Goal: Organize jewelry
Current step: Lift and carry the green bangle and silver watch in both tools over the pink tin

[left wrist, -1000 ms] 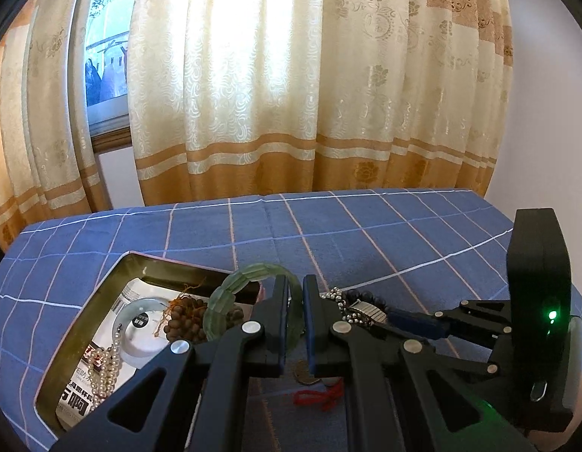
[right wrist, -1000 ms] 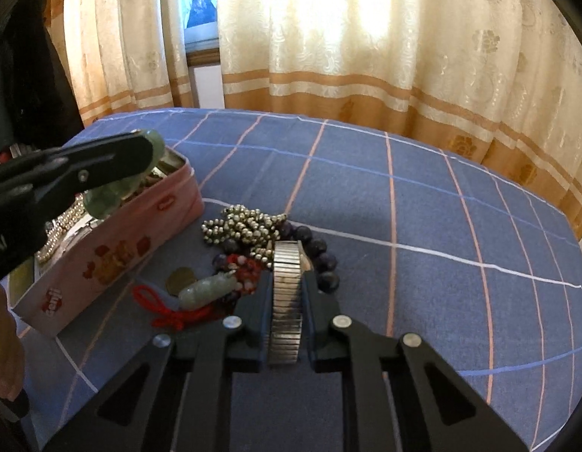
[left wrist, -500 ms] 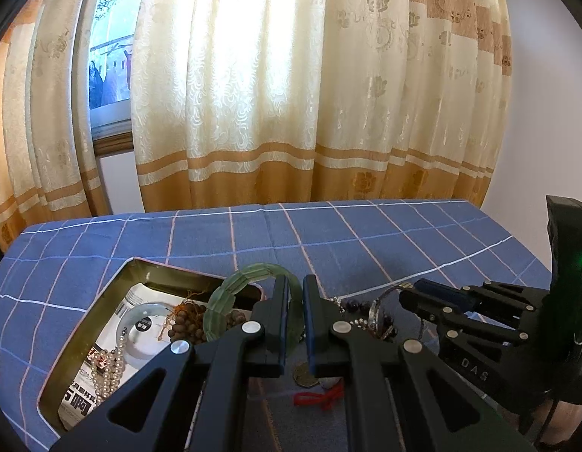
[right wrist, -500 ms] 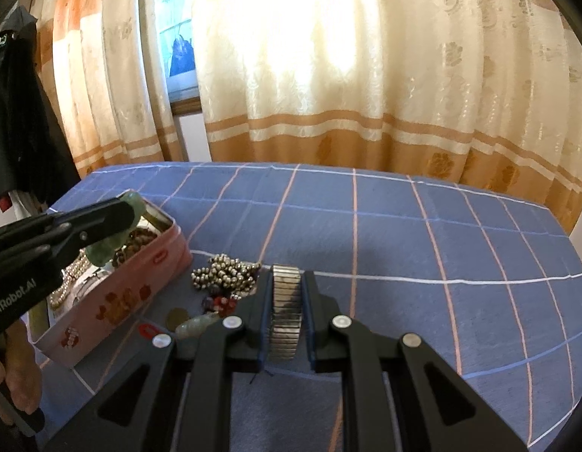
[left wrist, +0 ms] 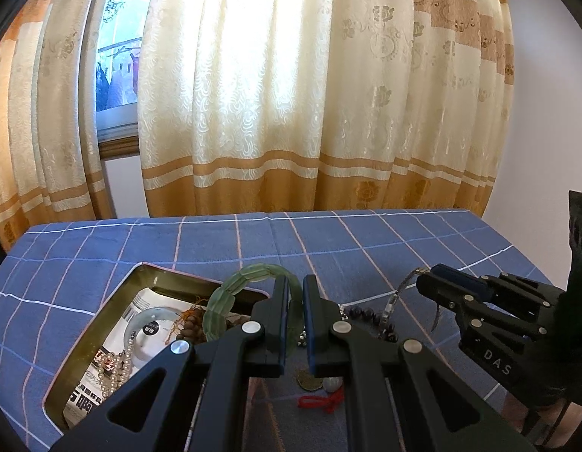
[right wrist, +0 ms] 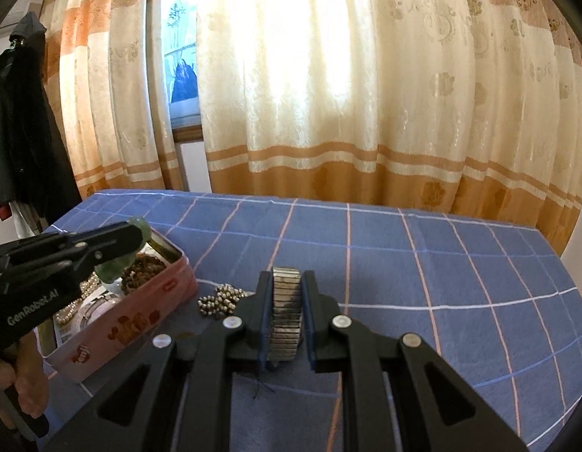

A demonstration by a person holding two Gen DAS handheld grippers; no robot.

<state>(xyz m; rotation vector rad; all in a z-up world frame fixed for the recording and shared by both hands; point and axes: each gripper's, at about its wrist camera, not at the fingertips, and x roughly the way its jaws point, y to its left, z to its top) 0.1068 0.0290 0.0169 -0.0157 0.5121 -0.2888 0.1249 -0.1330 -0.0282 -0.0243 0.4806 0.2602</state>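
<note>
My right tongs (right wrist: 285, 310) are clamped on the metal watch band (right wrist: 287, 316), and in the last second I have lifted it off the pile; before, it was lying among the beads on the worktop (right wrist: 422, 263), and now it hangs in the air, above and a little right of the heap. In the left wrist view I see the band edge-on (left wrist: 390, 307), hanging from the right tongs (left wrist: 426, 282), so it is free of the other pieces. My left tongs (left wrist: 292, 301) are clamped on the green bangle (left wrist: 230, 290) and have stayed nearly in the same place, over the near corner of the tin box (left wrist: 83, 342). I judge that both pieces are now ready to go into the box, the bangle first because it is already above it.

The band is made of small flat steel links, ribbed and flexible, so it can sag or slip sideways. The bangle is of translucent green segments, smooth and rigid. The box is a rectangular tin, gold inside and pink outside (right wrist: 140, 320), with pearls (left wrist: 117, 365), brown wooden beads (left wrist: 191, 329) and a pale jade ring (left wrist: 155, 324) on printed paper. On the checked blue cloth remain dark round beads (left wrist: 362, 314), a heap of small silver balls (right wrist: 221, 299), a coin (left wrist: 309, 380) and a red cord (left wrist: 323, 401).
</note>
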